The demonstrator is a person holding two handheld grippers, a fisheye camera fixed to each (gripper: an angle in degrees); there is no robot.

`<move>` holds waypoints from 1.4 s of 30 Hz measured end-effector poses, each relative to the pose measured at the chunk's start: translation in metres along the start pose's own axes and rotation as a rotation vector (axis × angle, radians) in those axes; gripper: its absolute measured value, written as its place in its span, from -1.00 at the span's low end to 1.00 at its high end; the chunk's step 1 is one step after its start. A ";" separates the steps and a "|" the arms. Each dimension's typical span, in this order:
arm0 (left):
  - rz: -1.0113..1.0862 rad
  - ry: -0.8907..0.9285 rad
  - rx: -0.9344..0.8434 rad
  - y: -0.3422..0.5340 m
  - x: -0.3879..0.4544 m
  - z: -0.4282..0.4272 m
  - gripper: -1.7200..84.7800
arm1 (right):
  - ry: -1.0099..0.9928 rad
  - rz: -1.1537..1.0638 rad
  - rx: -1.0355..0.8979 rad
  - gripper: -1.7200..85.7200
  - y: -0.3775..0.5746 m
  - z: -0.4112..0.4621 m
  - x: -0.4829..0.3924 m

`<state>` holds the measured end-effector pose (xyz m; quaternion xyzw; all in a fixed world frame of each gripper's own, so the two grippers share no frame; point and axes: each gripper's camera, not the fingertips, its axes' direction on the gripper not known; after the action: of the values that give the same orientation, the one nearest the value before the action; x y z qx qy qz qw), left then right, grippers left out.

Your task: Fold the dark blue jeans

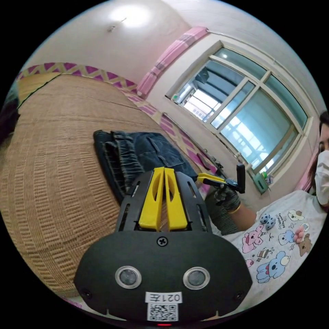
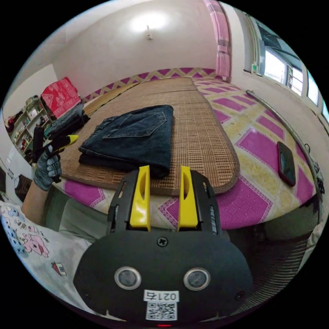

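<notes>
The dark blue jeans [image 2: 133, 138] lie folded in a compact stack on the woven straw mat [image 2: 195, 130], a back pocket facing up. My right gripper [image 2: 163, 168] hovers open just short of the stack's near edge, nothing between its yellow jaws. In the left gripper view the same jeans [image 1: 137, 157] lie beyond my left gripper [image 1: 163, 169], whose yellow jaws are pressed together, empty, over the mat's [image 1: 55, 154] edge. The right gripper [image 1: 209, 179] shows there too, held in a gloved hand. The left gripper [image 2: 63, 141] appears at the left of the right gripper view, above a gloved hand.
A dark phone [image 2: 287, 163] lies on the pink and yellow patterned bed cover [image 2: 253, 144] to the right of the mat. A window [image 1: 240, 113] runs along the wall beside the bed. Folded dark clothes [image 2: 66, 121] and shelves [image 2: 24, 126] stand at the far left. The person's printed shirt [image 1: 281, 233] is close by.
</notes>
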<state>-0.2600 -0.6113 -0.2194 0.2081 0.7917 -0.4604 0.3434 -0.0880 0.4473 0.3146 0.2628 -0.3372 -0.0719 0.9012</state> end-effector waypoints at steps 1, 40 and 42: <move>0.010 -0.004 -0.023 -0.005 0.001 0.011 -0.98 | -0.003 0.007 0.001 -0.66 -0.001 0.001 0.000; -0.165 0.030 -0.051 -0.030 -0.103 0.091 -0.98 | 0.028 -0.070 -0.057 -0.93 -0.058 0.016 0.115; -0.167 0.034 -0.049 -0.034 -0.107 0.093 -0.98 | 0.021 -0.047 -0.084 -0.95 -0.064 0.016 0.131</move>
<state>-0.1771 -0.7109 -0.1525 0.1408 0.8231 -0.4641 0.2954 0.0047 0.3458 0.3657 0.2334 -0.3180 -0.1045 0.9130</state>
